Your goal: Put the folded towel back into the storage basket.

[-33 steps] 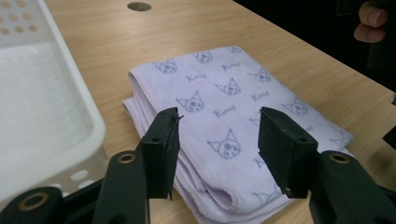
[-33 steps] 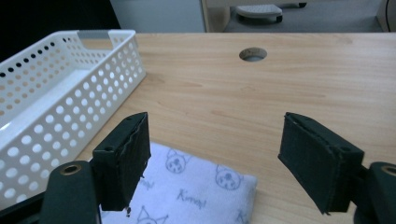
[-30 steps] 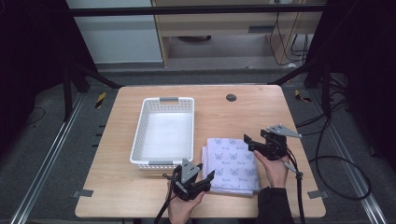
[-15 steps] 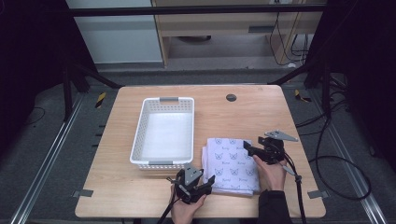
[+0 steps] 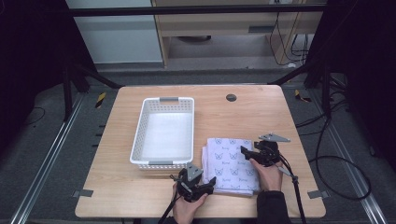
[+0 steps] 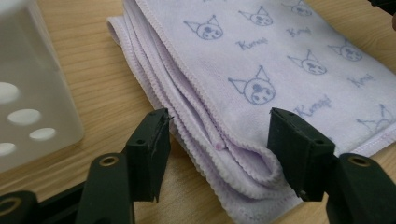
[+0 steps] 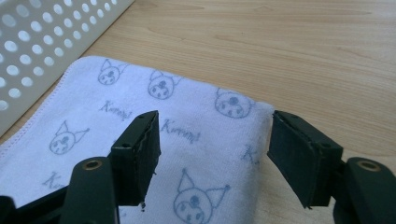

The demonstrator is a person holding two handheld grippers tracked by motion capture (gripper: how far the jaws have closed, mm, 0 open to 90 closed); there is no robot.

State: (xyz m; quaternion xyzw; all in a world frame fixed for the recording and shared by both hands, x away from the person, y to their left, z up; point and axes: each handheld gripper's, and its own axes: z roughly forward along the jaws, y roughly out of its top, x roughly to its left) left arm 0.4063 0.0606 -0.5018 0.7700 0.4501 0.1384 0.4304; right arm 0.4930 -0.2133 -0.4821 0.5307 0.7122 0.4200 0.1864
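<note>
Both tools: yours, left tool (image 6: 219, 135) and right tool (image 7: 212, 140), spread wide, gripping nothing.
towel (image 5: 231, 163): corners between each tool's jaws.

Open wood stretches across the far right of the table (image 5: 261, 109), plenty of room to pass there. The white basket (image 5: 163, 133) blocks the left-centre, its right wall just beside the folded towel (image 5: 231, 163), leaving a thin lane between them. The left gripper (image 5: 198, 184) sits at the towel's near corner, jaws spread around the folded edge; the right gripper (image 5: 252, 153) hangs over the towel's right side, jaws wide apart. Bare wood runs along the near left edge.
</note>
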